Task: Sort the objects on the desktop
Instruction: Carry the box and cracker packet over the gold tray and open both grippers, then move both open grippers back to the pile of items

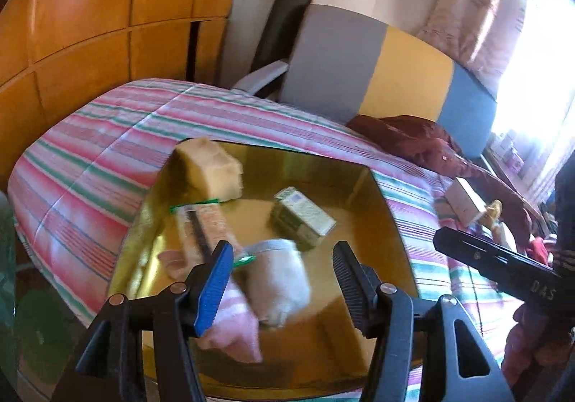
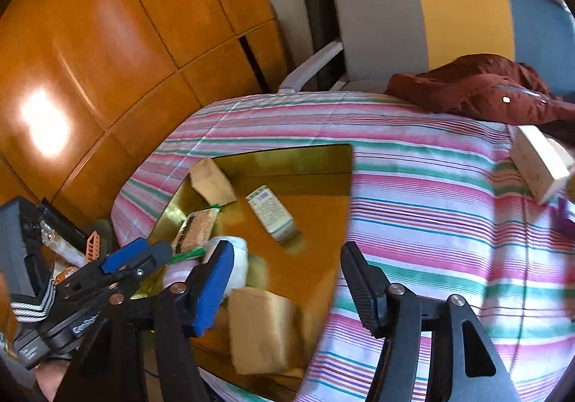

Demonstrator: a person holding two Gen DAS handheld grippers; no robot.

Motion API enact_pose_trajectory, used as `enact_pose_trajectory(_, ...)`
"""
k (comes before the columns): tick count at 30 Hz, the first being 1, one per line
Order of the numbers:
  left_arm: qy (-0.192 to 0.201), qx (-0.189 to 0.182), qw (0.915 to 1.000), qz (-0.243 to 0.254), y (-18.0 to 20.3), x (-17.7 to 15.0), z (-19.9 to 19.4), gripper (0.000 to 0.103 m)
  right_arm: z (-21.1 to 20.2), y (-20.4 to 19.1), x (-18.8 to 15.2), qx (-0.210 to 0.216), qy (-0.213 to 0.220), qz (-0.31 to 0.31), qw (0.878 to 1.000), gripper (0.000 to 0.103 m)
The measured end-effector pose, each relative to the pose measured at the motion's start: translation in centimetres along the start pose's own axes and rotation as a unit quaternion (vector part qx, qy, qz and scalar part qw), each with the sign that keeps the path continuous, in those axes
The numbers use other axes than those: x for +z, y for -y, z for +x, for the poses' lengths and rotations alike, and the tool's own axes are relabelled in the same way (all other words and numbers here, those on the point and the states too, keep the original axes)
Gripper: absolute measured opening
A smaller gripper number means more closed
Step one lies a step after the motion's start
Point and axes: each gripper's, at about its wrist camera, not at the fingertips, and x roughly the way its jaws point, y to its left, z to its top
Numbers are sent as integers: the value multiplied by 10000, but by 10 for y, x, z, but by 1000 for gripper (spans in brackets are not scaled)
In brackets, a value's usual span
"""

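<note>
both grippers hang over the gold tray [image 1: 363, 186] with jaws apart, nothing in the left gripper [image 1: 280, 280] or the right gripper [image 2: 284, 280]. the towel [image 1: 280, 283], green box [image 1: 303, 218] and tan box [image 2: 260, 328] sit inside. tray looks crowded, so a careless grab could nudge a neighbour.

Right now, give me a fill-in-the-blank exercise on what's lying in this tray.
1. The green-and-white carton lies inside the ____ tray.
2. The tray rests on a ____ cloth.
3. The left gripper has its jaws ____.
4. The dark red garment lies in front of a ____.

Missing words: gold; striped; open; chair
</note>
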Motion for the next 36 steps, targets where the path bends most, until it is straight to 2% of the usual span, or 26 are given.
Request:
enact_pose_trajectory(3,-37,-123,9998,129,14,-1,-1,58,-10,19,-2,-75,64,211,9997,68)
enact_pose_trajectory(10,-152,-370,9980,493,51,-4,1,58,-40,73,-9,-393,242,751,9961,70)
enact_pose_trajectory(16,-222,-679,9933,904,89,-5,0,58,-75,130,-17,-972,341,1088,9887,70)
enact_pose_trajectory(21,-313,-875,9888,1167,116,-10,2,58,-117,199,-21,-1606,471,1455,9751,70)
enact_pose_trajectory(29,-539,-1090,9810,1514,154,-16,13,59,-178,322,-34,-2735,461,2132,9368,70)
enact_pose_trajectory(33,-664,-1154,9772,1655,172,-18,22,59,-184,372,-44,-2978,268,2390,9238,70)
enact_pose_trajectory(36,-753,-1223,9732,1794,188,-21,28,59,-177,397,-47,-2961,151,2359,9255,70)
